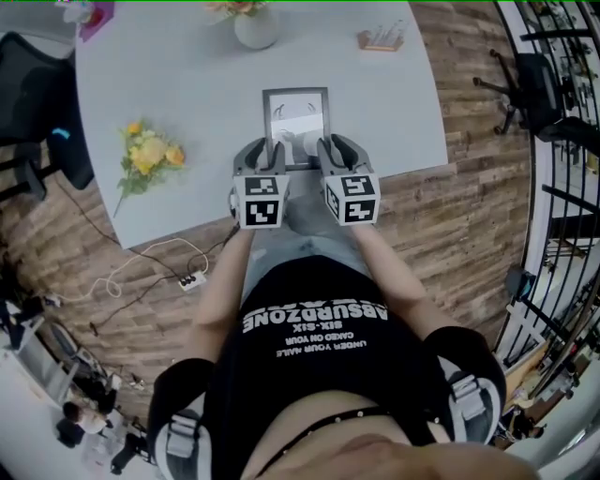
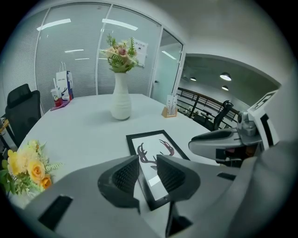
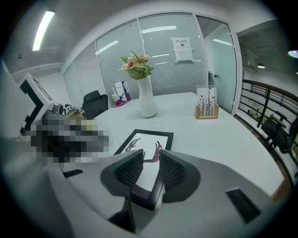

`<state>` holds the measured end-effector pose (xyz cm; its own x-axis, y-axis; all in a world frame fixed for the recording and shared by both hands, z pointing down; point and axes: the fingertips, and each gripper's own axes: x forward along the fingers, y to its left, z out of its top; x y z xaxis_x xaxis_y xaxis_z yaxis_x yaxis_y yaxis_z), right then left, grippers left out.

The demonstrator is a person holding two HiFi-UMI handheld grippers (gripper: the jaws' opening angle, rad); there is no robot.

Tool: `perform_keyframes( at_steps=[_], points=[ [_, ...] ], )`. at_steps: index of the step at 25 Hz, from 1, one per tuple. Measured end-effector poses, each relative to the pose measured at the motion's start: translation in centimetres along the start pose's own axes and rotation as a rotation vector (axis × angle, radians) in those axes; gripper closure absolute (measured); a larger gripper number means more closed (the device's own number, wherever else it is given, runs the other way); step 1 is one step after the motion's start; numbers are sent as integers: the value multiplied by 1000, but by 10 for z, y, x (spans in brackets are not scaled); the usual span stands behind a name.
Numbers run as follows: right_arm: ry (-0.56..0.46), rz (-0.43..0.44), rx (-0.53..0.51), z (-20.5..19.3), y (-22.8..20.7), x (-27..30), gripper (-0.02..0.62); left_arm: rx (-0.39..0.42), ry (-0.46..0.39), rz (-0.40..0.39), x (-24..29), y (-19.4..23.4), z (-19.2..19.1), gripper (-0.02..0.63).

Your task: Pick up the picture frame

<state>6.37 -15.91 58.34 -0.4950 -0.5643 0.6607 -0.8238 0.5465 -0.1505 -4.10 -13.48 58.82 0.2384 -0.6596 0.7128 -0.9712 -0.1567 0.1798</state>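
The black-rimmed picture frame [image 1: 296,114] with an antler print lies flat on the pale table [image 1: 187,84], close to its near edge. My left gripper [image 1: 266,152] sits at the frame's near left corner. In the left gripper view the frame [image 2: 158,145] runs into my left gripper [image 2: 148,169], and the narrow jaws hold its left rail. My right gripper [image 1: 330,148] sits at the near right corner. The right gripper view shows the frame [image 3: 148,141] with its right rail pinched in my right gripper [image 3: 150,169]. The frame's near edge is hidden under both grippers.
A white vase of flowers [image 1: 255,26] stands at the table's far side, behind the frame. A wooden card holder [image 1: 382,39] is at the far right, and a yellow flower bunch [image 1: 145,155] lies to the left. A black chair [image 1: 37,94] stands left of the table.
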Motion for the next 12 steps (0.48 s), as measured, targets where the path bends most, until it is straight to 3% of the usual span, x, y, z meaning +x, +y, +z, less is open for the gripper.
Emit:
perform_keyframes(
  at_steps=[12],
  points=[
    [116, 4, 43, -31, -24, 35, 491, -41, 112, 29, 40, 13, -24, 497]
  ],
)
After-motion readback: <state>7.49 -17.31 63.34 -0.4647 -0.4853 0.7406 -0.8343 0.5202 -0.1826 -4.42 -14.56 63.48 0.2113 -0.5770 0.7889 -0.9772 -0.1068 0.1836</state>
